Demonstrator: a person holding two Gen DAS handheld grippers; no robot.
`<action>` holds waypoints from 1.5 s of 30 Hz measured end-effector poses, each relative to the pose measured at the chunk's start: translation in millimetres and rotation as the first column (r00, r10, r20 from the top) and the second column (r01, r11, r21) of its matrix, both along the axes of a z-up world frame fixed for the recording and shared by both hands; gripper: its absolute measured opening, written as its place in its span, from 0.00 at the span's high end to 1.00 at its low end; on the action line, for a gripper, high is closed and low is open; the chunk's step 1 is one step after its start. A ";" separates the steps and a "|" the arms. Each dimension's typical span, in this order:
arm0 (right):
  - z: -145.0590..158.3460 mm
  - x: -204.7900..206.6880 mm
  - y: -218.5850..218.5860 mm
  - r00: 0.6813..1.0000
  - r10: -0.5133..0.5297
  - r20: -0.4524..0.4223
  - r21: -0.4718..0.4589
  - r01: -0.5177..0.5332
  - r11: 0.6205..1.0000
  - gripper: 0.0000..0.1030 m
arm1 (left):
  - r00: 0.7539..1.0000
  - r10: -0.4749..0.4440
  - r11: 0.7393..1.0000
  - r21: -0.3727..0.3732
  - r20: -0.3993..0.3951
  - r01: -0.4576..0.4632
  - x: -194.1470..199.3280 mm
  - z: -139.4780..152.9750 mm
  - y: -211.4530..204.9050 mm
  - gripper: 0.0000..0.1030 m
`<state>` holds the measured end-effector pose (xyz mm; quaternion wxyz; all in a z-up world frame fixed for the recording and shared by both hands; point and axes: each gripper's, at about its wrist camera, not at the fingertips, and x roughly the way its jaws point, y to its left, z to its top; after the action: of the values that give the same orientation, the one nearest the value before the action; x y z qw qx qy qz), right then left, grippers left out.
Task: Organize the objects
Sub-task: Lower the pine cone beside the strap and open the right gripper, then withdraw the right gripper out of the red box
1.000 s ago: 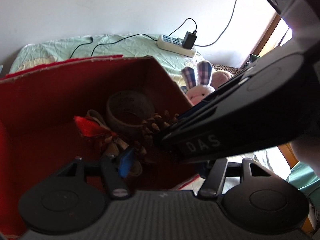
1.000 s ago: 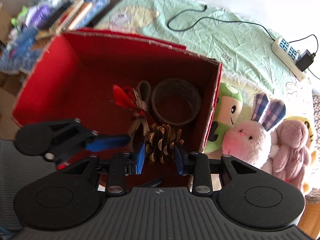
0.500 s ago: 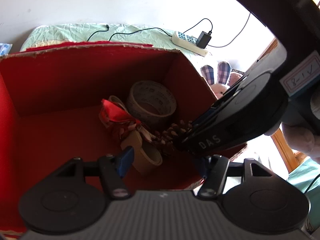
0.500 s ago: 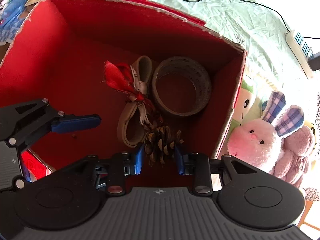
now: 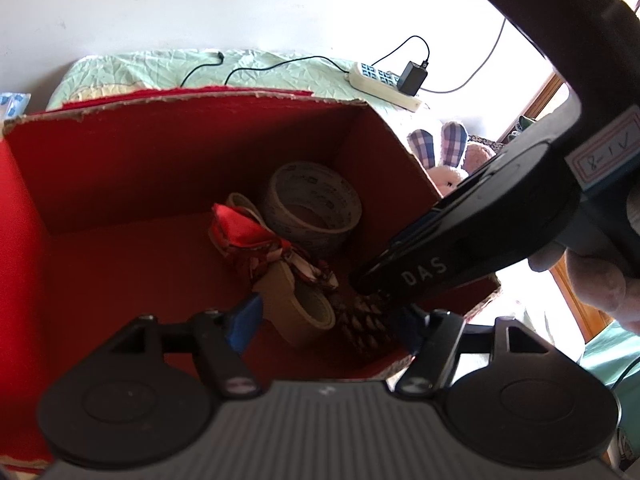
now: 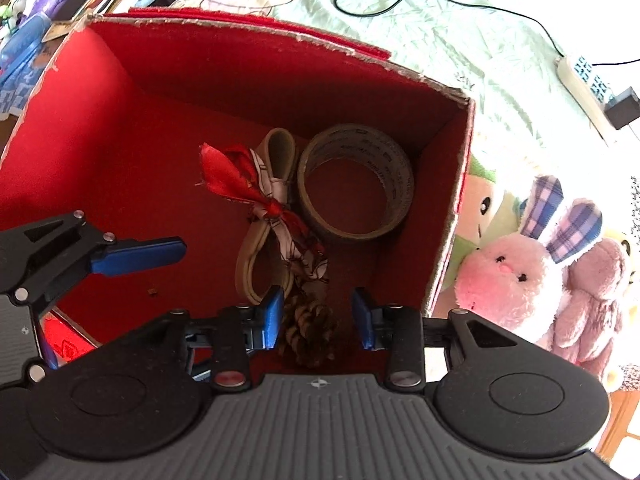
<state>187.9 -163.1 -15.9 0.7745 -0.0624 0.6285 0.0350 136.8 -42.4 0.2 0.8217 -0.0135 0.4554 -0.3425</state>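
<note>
An open red box (image 6: 460,100) stands on the bed. On its floor lie a big tape roll (image 6: 356,184), a smaller flattened tape roll (image 6: 256,264), a red ribbon bow (image 6: 228,172) and a pine cone (image 6: 310,330). My right gripper (image 6: 318,316) is open inside the box. The cone rests between its blue pads, with a gap on the right side. My left gripper (image 5: 328,324) is open over the box's near edge and holds nothing. One of its blue fingers (image 6: 136,254) shows in the right wrist view. The right gripper's black body (image 5: 460,248) partly hides the cone (image 5: 364,324) in the left wrist view.
Plush toys lie against the box's right wall: a pink rabbit (image 6: 504,272), a green one (image 6: 484,200) and a mauve one (image 6: 592,304). A power strip (image 5: 384,84) with a cable lies on the green sheet behind. Books (image 6: 40,20) are stacked at the far left.
My right gripper has sunk lower into the box and its pads have spread. The pine cone now lies loose between them. My left gripper has drifted back, still open.
</note>
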 end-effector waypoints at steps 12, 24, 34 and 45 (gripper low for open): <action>11.5 -35.4 -11.7 0.989 -0.091 0.120 0.073 0.083 0.994 0.62 | 0.999 0.018 0.994 0.104 0.032 -0.021 -1.6 11.6 -5.8 0.24; 40.7 -58.9 -25.0 0.946 -0.191 0.263 0.164 0.151 0.975 0.62 | 0.988 0.084 0.970 0.215 0.126 -0.110 -7.0 32.2 -0.9 0.17; 64.4 -83.8 -18.5 0.928 -0.158 0.337 0.206 0.091 0.974 0.61 | 0.962 0.194 0.927 0.285 0.194 -0.245 -25.2 53.3 10.8 0.12; 69.7 -123.1 -22.2 0.924 -0.121 0.364 0.256 0.026 0.966 0.61 | 0.925 0.307 0.871 0.324 0.225 -0.369 -62.8 61.2 14.8 0.09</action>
<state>64.8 -185.4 53.8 0.8830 0.0525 0.4609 0.0710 74.1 -27.6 61.4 0.8924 0.0862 0.4306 -0.1038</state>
